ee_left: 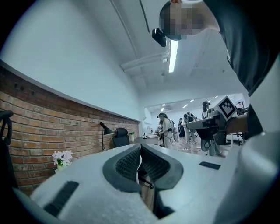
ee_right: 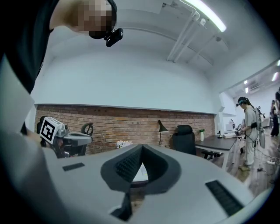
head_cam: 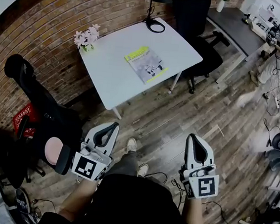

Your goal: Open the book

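Book (head_cam: 145, 64) lies closed on the white table (head_cam: 108, 83), well apart from our left gripper (head_cam: 112, 128) and right gripper (head_cam: 194, 139), both clenched empty, so reaching in unopened we risk shoving it away.

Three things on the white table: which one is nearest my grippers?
The book, with its yellow-green cover, lying flat toward the table's right edge. The flowers and the lamp stand farther back, by the brick wall.

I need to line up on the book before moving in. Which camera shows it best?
The head view: the book lies closed, its whole cover visible, on the white table. Neither gripper view shows it; in each, the jaws fill the foreground and hide the tabletop.
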A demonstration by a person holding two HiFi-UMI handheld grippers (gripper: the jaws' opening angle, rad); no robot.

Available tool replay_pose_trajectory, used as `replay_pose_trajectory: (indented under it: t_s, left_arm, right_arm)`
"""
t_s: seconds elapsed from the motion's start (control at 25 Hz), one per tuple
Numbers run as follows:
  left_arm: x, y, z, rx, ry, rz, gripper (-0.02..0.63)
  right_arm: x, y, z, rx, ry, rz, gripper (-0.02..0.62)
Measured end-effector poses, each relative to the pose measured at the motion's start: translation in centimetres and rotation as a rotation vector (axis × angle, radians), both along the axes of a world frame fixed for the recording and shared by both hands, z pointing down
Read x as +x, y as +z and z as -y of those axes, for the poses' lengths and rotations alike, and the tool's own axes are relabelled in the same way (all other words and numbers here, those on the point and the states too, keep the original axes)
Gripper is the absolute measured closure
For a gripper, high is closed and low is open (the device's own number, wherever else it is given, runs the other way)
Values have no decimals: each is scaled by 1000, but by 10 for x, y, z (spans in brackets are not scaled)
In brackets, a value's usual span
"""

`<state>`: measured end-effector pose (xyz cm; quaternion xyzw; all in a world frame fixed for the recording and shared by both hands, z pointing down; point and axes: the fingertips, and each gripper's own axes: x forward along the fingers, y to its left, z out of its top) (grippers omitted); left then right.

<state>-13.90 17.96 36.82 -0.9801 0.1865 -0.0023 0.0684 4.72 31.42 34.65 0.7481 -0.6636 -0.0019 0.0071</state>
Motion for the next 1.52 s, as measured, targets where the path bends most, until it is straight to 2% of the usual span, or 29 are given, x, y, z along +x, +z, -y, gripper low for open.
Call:
replay_pose_trajectory:
  t_s: [0.36, 0.68, 1.0, 1.24, 1.52]
  left_arm:
    - [45, 23, 47, -53, 13, 7, 578]
    - [93, 18, 146, -71, -8, -50, 578]
    - [122, 27, 224, -111, 6, -67, 578]
    - [143, 25, 256, -109, 31, -57, 578]
    - [165, 30, 267, -134, 8, -38, 578]
  right_arm:
    - [44, 21, 42, -63, 17, 14, 581]
    - [81, 4, 143, -108, -36, -71, 581]
    - [90, 0, 229, -150, -83, -77, 581]
    - [103, 5, 264, -170, -84, -60, 581]
    - [126, 14, 289, -188, -126, -40, 581]
